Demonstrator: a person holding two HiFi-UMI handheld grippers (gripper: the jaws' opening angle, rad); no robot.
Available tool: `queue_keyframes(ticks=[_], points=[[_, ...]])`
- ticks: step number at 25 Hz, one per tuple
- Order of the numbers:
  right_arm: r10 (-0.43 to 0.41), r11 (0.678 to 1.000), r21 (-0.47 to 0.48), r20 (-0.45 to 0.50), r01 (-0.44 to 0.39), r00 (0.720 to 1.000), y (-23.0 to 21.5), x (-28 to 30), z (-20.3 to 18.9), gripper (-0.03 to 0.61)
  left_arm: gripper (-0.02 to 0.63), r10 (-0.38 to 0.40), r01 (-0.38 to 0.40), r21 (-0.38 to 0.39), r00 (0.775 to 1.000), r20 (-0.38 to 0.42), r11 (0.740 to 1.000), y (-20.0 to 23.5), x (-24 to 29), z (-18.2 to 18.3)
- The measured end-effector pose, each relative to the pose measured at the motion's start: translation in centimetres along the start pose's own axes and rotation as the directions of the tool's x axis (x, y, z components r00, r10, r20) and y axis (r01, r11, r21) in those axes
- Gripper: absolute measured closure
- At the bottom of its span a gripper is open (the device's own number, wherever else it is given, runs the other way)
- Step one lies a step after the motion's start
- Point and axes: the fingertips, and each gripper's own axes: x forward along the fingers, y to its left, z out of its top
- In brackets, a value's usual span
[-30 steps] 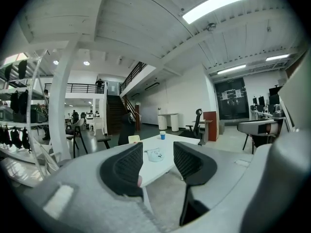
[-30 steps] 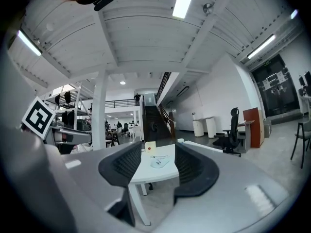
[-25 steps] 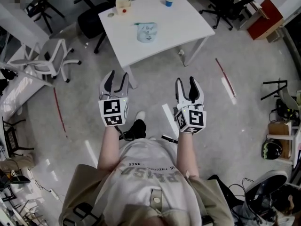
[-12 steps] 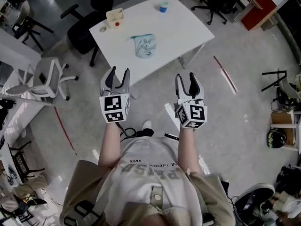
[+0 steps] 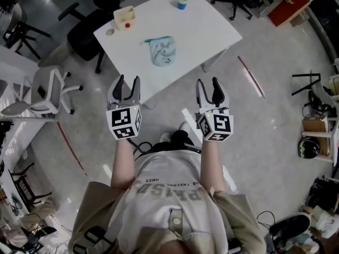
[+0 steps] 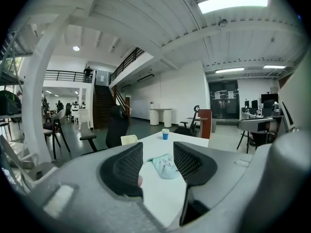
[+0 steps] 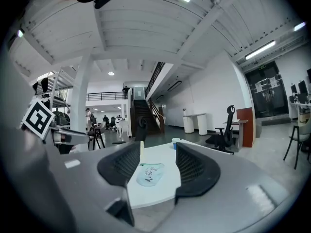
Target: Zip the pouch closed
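Note:
A pale blue-green pouch [image 5: 161, 51] with small prints lies flat near the middle of the white table [image 5: 212, 25]. It also shows between the jaws in the left gripper view, pouch [image 6: 165, 166], and in the right gripper view, pouch [image 7: 148, 174]. My left gripper [image 5: 126, 84] is open and empty, short of the table's near edge. My right gripper [image 5: 208, 87] is held beside it over the floor, its jaws opening with nothing between them. Both point toward the table.
On the table's far side stand a cream box [image 5: 125, 18], a small round lid [image 5: 110, 32] and a blue cup [image 5: 182, 3]. Office chairs [image 5: 47, 89] stand to the left and behind the table. Red tape strips [image 5: 250, 75] mark the floor.
Both grippers have come closer to the table, which has drawn nearer in the head view. The pouch has not moved on the table.

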Motion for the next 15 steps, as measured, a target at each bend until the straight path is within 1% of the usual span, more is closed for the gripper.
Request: queue_keyframes(ticks=[6,15], points=[[0.012,1.0,-0.011,-0.031,-0.013,0.999,-0.2,2.1,-0.9,0.374,0.41,0.012,-0.012,-0.01,1.0,-0.027,1.0,0.7,1.6,-1.0],[0.068,0.998,-0.009,-0.058,-0.068,0.996,-1.4,6.9,-1.7,0.374,0.41,0.056,-0.057,-0.012,0.996,-0.064,0.998,1.5,5.5,-1.7]])
